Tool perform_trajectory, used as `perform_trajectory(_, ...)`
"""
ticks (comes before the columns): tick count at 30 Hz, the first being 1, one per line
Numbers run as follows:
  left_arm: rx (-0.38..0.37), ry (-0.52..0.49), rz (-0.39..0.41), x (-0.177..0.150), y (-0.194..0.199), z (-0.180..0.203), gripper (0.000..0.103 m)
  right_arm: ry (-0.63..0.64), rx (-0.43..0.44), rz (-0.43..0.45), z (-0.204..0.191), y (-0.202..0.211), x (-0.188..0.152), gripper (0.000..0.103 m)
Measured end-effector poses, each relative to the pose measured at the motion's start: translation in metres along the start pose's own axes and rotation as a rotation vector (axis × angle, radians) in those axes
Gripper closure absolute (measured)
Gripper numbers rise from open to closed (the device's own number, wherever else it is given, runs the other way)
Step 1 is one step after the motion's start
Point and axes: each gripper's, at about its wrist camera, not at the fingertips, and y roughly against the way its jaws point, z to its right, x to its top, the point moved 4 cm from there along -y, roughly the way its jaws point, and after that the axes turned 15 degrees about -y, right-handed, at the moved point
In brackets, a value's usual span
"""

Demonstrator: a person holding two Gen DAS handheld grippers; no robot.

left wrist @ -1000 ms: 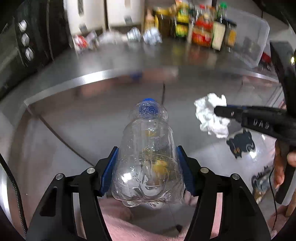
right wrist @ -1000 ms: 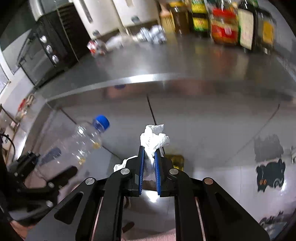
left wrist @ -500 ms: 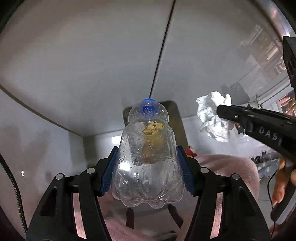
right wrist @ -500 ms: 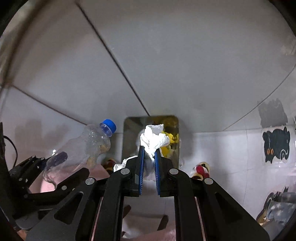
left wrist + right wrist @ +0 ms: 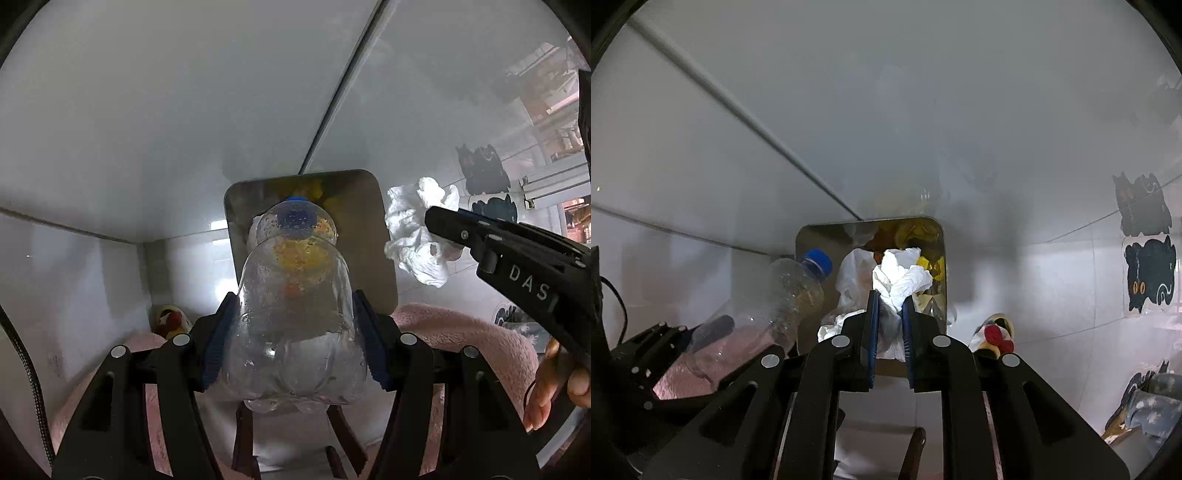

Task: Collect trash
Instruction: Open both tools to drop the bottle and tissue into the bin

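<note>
My left gripper (image 5: 293,325) is shut on a clear plastic bottle (image 5: 295,314) with a blue cap, held over the open metal trash bin (image 5: 384,236). The bottle also shows at the left of the right wrist view (image 5: 792,295). My right gripper (image 5: 889,314) is shut on a crumpled white tissue (image 5: 899,277), held above the same bin (image 5: 809,236), which holds yellow and white trash. In the left wrist view the right gripper (image 5: 443,221) and its tissue (image 5: 417,240) hang just right of the bin.
White cabinet fronts (image 5: 849,110) rise behind the bin. Black cat stickers (image 5: 1148,273) are on the tiled floor at right. Pink fuzzy clothing (image 5: 461,332) and a red-yellow slipper (image 5: 993,332) show below the grippers.
Both grippers have tilted down from the steel counter and moved toward the bin, which now looms larger beneath the bottle and the tissue. Both grips are unchanged.
</note>
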Motion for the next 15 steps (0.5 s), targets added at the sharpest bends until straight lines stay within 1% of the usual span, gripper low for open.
perform_trajectory(5, -0.017, -0.007, -0.009, -0.002, -0.003, 0.002, 0.043, 0.006, 0.008, -0.006, -0.008, -0.001, 0.009, 0.087)
perform_trajectory(6, -0.016, -0.005, -0.007, -0.001, -0.003, 0.003, 0.041, 0.008, 0.008, -0.005, -0.008, -0.001, 0.009, 0.079)
perform_trajectory(7, -0.012, -0.001, -0.003, -0.001, -0.002, 0.003, 0.036, 0.007, 0.007, -0.001, -0.007, 0.001, 0.01, 0.065)
perform_trajectory(8, -0.005, 0.002, 0.004, -0.001, 0.001, 0.003, 0.03, 0.005, 0.006, 0.008, -0.008, 0.003, 0.01, 0.059)
perform_trajectory(9, 0.004, 0.003, 0.013, -0.002, 0.005, 0.002, 0.028, 0.006, 0.007, 0.016, -0.008, 0.007, 0.009, 0.055)
perform_trajectory(13, 0.044, -0.004, 0.041, -0.009, 0.028, 0.0, 0.02, 0.012, 0.008, 0.039, -0.009, 0.023, 0.004, 0.054)
perform_trajectory(14, 0.055, -0.007, 0.049, -0.01, 0.034, 0.0, 0.018, 0.014, 0.011, 0.048, -0.01, 0.027, 0.004, 0.053)
perform_trajectory(15, 0.077, -0.01, 0.066, -0.014, 0.047, -0.001, 0.017, 0.017, 0.013, 0.057, -0.012, 0.031, 0.004, 0.05)
